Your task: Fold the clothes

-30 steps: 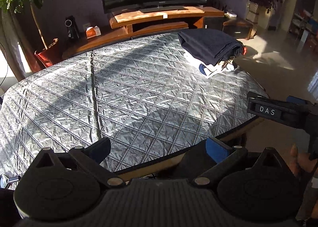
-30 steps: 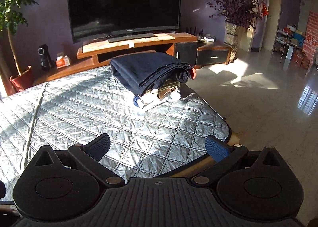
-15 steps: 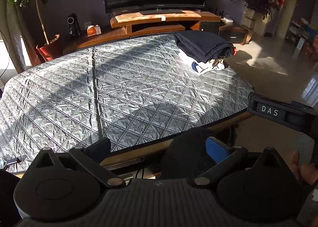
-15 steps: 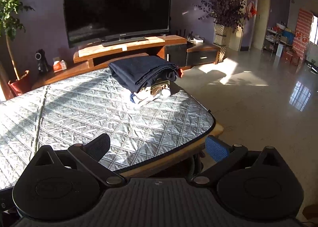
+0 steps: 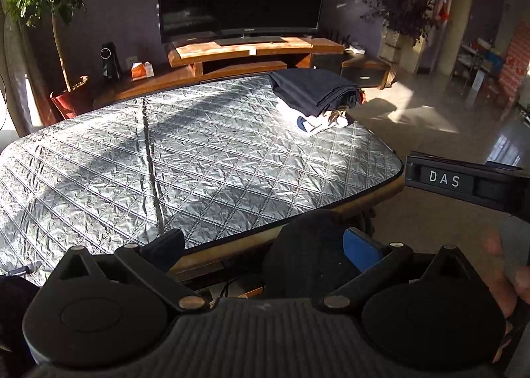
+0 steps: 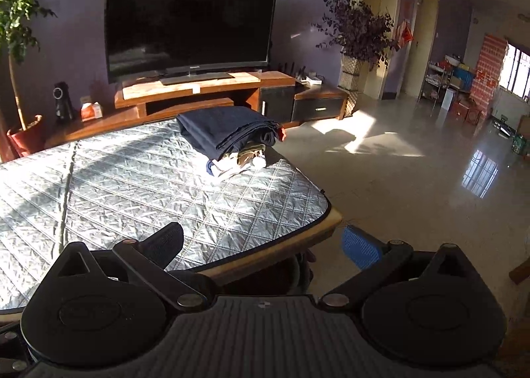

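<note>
1. While both grippers hang off the near edge of the bench (image 5: 364,202), the left gripper (image 5: 261,242) points forward and slightly down across the quilted cover (image 5: 198,159), its fingers spread wide with nothing between them.
2. The right gripper (image 6: 261,242) is held level off the near right corner of the bench, fingers likewise wide apart and empty; in the left wrist view its body, marked "DAS" (image 5: 444,179), shows at the right edge, with the person's right hand (image 5: 503,278) below it.
3. Count: two grippers, one stack of clothes (image 5: 314,100), one television (image 6: 188,20), two potted plants, one at far left (image 6: 20,47) and one at far right (image 6: 357,33).
4. The stack of clothes sits at the far right corner of the bench, well apart from both grippers.
5. Stack appearance: a large dark navy garment (image 6: 228,129), folded flat, lies on top; beneath it, lighter white and olive pieces (image 6: 238,159) protrude at the near right side with uneven edges.
6. A small red item (image 6: 282,134) shows at the far right edge of the stack; what it is cannot be told.
</note>
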`<state>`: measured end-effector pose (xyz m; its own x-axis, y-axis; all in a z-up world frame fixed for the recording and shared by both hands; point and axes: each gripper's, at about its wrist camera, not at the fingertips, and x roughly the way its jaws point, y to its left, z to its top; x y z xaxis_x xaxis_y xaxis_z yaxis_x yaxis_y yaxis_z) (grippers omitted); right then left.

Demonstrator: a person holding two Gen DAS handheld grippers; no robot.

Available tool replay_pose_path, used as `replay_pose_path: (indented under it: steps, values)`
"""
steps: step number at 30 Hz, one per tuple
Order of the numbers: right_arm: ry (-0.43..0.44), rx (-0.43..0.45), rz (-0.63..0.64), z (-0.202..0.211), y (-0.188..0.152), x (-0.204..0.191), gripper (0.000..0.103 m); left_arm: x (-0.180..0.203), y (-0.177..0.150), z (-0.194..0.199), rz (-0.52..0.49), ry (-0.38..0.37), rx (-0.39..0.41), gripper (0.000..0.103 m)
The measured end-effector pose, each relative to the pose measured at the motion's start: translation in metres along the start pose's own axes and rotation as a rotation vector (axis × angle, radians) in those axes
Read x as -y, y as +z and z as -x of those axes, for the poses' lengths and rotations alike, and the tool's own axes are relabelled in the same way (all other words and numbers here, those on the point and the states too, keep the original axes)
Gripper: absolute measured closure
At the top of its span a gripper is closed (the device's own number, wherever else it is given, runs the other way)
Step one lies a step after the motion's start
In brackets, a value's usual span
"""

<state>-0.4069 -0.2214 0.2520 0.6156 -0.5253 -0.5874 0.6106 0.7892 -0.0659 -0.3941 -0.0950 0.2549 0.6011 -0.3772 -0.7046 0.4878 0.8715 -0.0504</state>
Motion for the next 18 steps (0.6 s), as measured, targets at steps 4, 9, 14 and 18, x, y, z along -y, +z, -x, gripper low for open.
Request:
replay_pose_path:
  steps: [4, 9, 14, 18]
  values:
    - [-0.003, -0.01, -0.008, 0.014, -0.007, 0.004, 0.0, 0.0, -0.008, 0.014, -0.006, -0.016, 0.019, 0.001]
    - [-0.005, 0.007, 0.027, 0.033, -0.012, -0.002, 0.0, 0.001, -0.018, 0.029, -0.018, -0.018, 0.029, 0.001]
    - [0.01, 0.04, 0.053, 0.054, -0.013, -0.008, 0.0, -0.002, -0.022, 0.044, 0.002, -0.023, 0.05, 0.001]
    - [0.017, 0.063, 0.075, 0.068, -0.018, -0.01, 0.0, -0.002, -0.021, 0.051, 0.011, -0.022, 0.061, 0.001]
